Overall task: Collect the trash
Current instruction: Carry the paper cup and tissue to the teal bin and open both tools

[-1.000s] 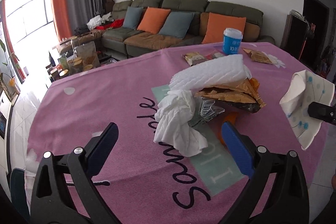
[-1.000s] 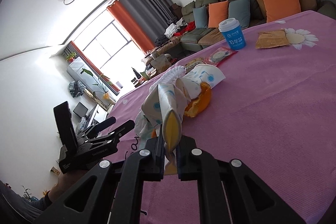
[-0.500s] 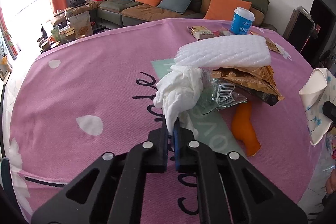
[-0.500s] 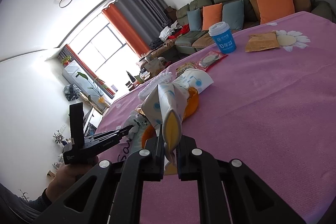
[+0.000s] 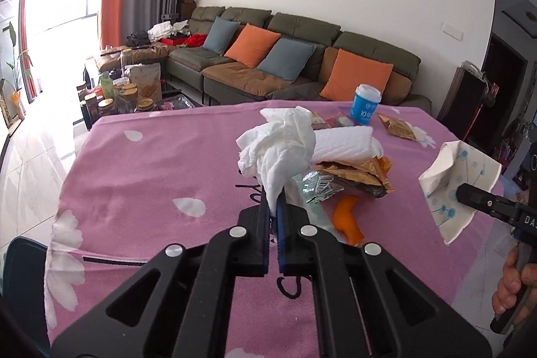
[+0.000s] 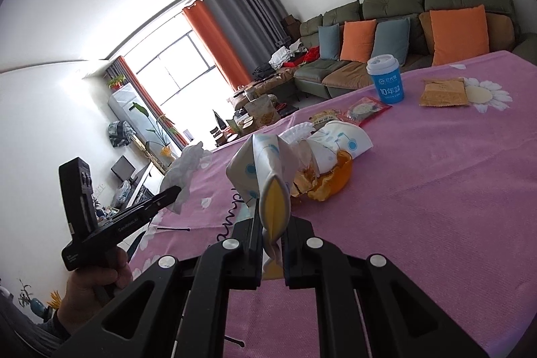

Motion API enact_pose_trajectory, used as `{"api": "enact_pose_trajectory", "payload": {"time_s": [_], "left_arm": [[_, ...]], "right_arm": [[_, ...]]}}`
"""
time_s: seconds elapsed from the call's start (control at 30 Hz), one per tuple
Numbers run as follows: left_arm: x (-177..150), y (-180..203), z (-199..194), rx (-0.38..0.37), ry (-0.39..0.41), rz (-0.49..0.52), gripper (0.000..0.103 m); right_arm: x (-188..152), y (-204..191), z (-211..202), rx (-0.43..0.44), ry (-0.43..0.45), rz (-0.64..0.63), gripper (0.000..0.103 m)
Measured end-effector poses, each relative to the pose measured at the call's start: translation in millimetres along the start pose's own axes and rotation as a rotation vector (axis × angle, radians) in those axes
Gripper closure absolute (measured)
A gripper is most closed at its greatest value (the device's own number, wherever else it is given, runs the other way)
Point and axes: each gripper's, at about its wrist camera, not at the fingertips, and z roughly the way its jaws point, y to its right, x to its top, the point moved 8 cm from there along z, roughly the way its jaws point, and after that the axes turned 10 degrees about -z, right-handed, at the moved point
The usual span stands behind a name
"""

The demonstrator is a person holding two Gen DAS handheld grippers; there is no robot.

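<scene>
Jaws of the left gripper (image 5: 276, 207) pinch a crumpled white tissue (image 5: 280, 145) above the pink-clothed bench (image 5: 151, 163); the right gripper (image 6: 270, 235) clamps a folded dotted paper plate (image 6: 265, 170) right of the wrapper pile (image 5: 352, 173).

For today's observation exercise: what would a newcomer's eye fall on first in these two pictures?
First, the crumpled white tissue pinched in the shut left gripper, lifted above the pink tablecloth. Next, the folded paper plate clamped in the right gripper, at the table's near right side. Behind them a heap of wrappers lies mid-table, with a blue cup at the far edge.
</scene>
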Motion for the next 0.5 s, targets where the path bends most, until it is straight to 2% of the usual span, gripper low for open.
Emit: {"api": "enact_pose_trajectory", "payload": {"time_s": [0.17,0.5], "left_arm": [[6.0,-4.3,-51.9,0.032,0.119,0.020,0.100],[-4.6,-40.4,-131.8,0.099,0.229,-0.029,0.100]], "right_arm": [[10.2,-22.4,-6.9,-0.010,0.023,-0.070,0.096],[24.1,-93.8,-5.9,0.007,0.050,-0.234,0.095]]}}
